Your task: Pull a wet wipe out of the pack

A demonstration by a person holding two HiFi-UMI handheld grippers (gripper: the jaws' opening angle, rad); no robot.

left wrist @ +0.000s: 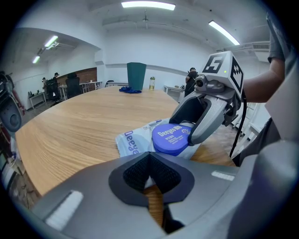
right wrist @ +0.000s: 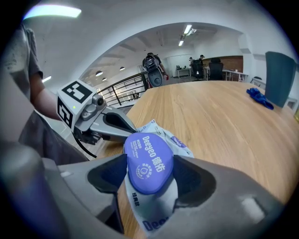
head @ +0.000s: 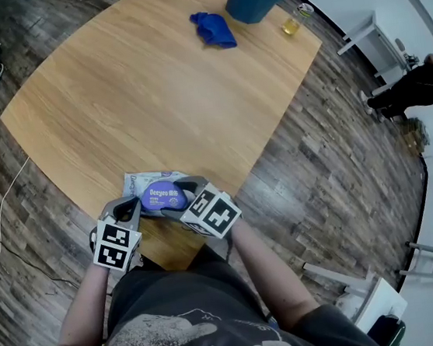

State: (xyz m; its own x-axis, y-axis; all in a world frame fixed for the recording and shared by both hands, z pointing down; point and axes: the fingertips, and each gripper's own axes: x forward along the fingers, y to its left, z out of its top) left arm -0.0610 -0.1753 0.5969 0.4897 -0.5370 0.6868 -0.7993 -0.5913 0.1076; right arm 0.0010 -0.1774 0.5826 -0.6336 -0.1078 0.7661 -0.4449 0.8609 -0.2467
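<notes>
The lid (right wrist: pixel 148 158) of the pack (left wrist: pixel 131 142) is pinched by the right gripper (right wrist: pixel 150 176) jaws. The left gripper (left wrist: pixel 149 175) jaws are pressed together. Lifting the lid open is required next.

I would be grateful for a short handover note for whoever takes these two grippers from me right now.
Left gripper: jaws shut, tips at the near edge of the pack; I cannot tell whether they pinch the wrapper.
Right gripper: jaws on either side of the purple lid, pads against its edges.
The pack lies on the table at the near edge.
Done: both grippers are at the pack.
Left: the lid looks closed and no wipe shows; open it and pull one out.
</notes>
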